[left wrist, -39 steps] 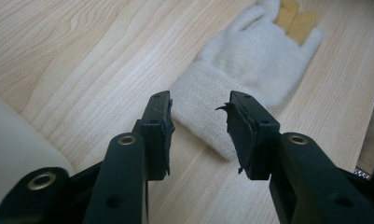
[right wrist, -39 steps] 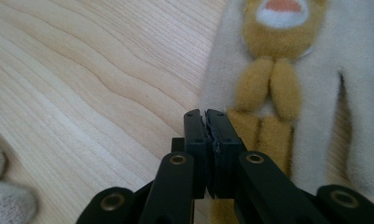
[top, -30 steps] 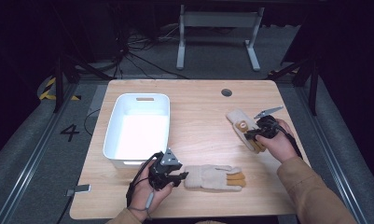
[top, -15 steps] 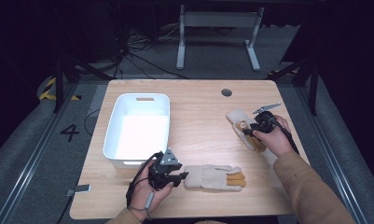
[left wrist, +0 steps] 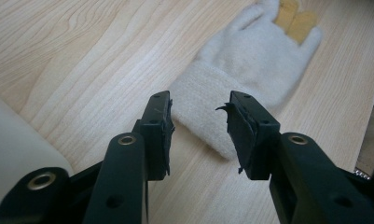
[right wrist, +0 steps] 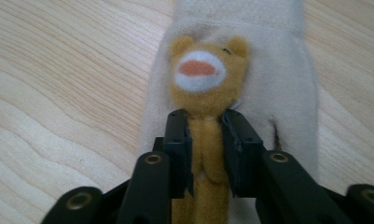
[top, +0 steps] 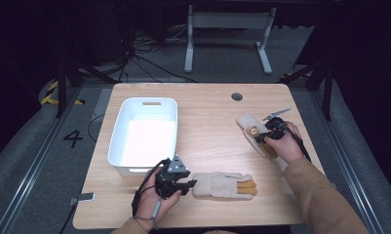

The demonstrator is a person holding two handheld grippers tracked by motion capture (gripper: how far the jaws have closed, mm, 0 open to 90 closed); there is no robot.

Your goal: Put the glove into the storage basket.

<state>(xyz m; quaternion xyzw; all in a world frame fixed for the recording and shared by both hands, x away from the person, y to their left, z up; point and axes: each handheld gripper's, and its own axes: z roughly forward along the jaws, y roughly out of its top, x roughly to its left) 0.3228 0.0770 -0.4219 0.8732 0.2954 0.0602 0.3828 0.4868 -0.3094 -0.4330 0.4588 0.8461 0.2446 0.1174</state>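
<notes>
We count two cream gloves on the wooden table (top: 207, 122), one white bin (top: 144, 129) and two hand-held grippers. The near glove (top: 224, 185) lies flat at the front of the table, just right of the bin's near corner, its cuff toward the left gripper (top: 189, 184) and its mustard-tipped fingers pointing away to the right. In the left gripper view that gripper (left wrist: 199, 128) has its jaws partly open on either side of the cuff of this glove (left wrist: 250, 70); we see a gap between the pads and the knit, so it has hold of nothing. The far glove (top: 251, 131) lies near the right edge of the table, well apart from the first, under the right gripper (top: 264, 138). In the right gripper view this glove (right wrist: 278, 79) carries a mustard bear figure (right wrist: 202, 77) with a white muzzle and an orange mouth. The right gripper (right wrist: 206, 140) has just been closing its jaws, and the pads now pinch the bear's narrow body between them. The only writing we can read is a figure 4 (top: 73, 138) marked on the floor left of the table; we see no brand or label on the gloves or the bin.
</notes>
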